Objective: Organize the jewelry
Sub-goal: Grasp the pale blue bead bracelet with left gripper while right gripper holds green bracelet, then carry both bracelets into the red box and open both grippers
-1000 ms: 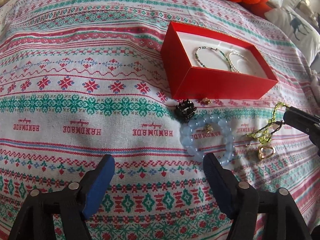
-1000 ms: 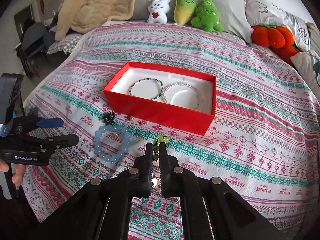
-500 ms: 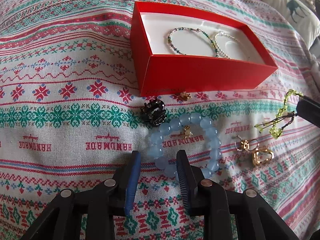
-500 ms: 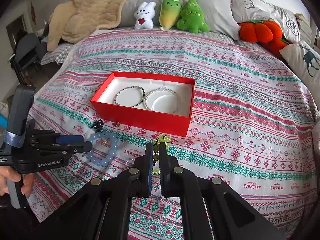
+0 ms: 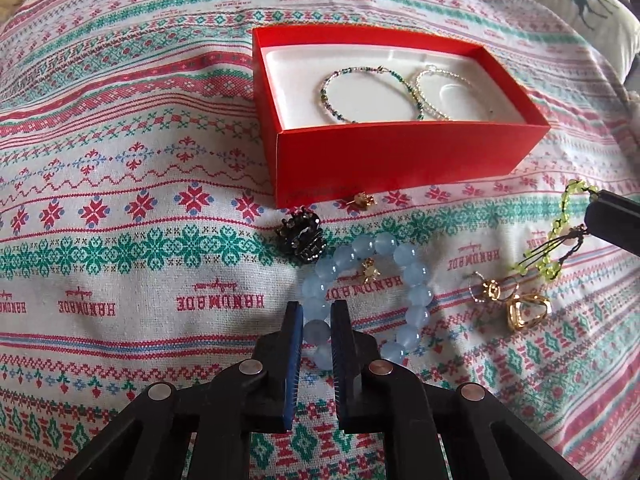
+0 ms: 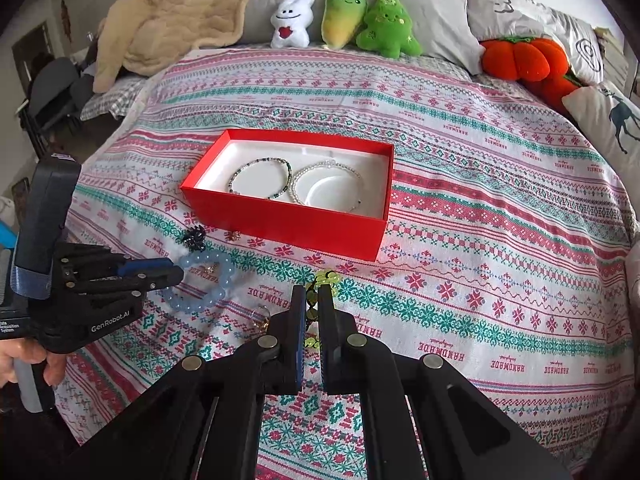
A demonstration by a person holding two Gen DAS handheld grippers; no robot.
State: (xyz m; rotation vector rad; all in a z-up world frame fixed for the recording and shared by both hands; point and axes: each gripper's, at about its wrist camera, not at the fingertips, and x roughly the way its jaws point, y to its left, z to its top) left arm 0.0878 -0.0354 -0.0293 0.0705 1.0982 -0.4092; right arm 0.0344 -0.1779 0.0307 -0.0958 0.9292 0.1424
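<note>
A red box (image 5: 400, 152) (image 6: 280, 220) with a white lining holds a green beaded bracelet (image 5: 370, 94) and a clear beaded bracelet (image 5: 448, 94). In front of it lies a pale blue bead bracelet (image 5: 400, 272) (image 6: 200, 280). My left gripper (image 5: 316, 312) (image 6: 176, 274) is shut on its near-left beads. My right gripper (image 6: 311, 300) is shut on a yellow-green beaded bracelet (image 5: 560, 236) (image 6: 324, 280) and holds it just above the bedspread; its fingers show at the right edge of the left wrist view (image 5: 612, 220).
A black hair claw (image 5: 300, 234), a small gold stud (image 5: 364, 199), a gold charm (image 5: 370, 272) inside the blue bracelet and gold earrings (image 5: 516, 304) lie on the patterned bedspread. Plush toys (image 6: 344, 20), an orange pumpkin cushion (image 6: 524, 60) and pillows line the far edge.
My left gripper has moved forward and closed from wide open onto the blue bracelet. My right gripper has stayed shut on the yellow-green bracelet and lifted it a little.
</note>
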